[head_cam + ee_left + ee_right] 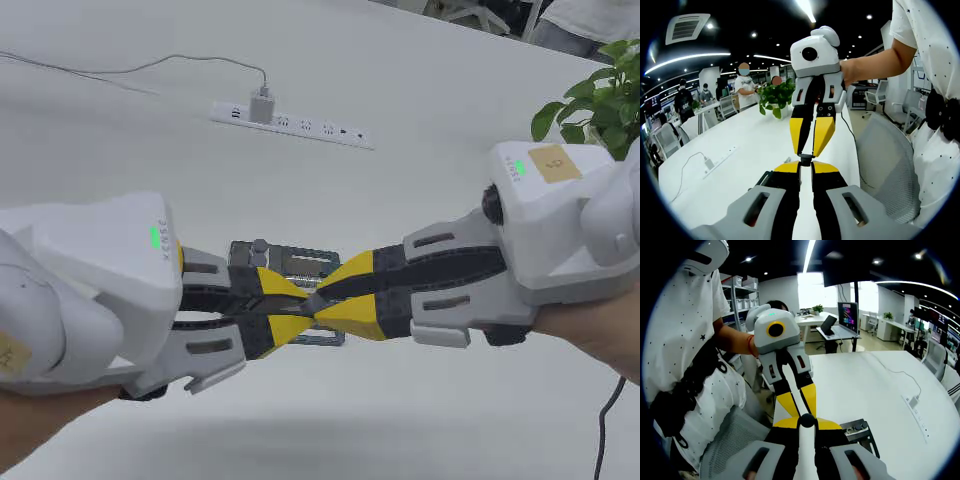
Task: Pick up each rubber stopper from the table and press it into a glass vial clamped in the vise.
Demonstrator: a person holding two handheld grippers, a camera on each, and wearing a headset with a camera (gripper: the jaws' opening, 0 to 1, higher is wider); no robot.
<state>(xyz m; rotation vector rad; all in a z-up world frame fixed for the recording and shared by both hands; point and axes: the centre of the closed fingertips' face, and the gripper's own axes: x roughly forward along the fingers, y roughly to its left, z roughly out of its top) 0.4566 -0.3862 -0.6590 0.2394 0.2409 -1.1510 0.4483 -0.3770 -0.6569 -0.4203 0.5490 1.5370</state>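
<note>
Black rubber stopper (807, 421) between tips of left gripper (806, 165) and right gripper (806, 153), jaws near-closed, holder unclear

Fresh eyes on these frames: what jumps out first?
The left gripper and right gripper meet tip to tip mid head view, yellow fingers crossed over the vise on the white table. In the left gripper view a small dark piece, likely a stopper, sits where the tips meet; which gripper holds it I cannot tell. Farther back: a white power strip and, at right, a green plant.
</note>
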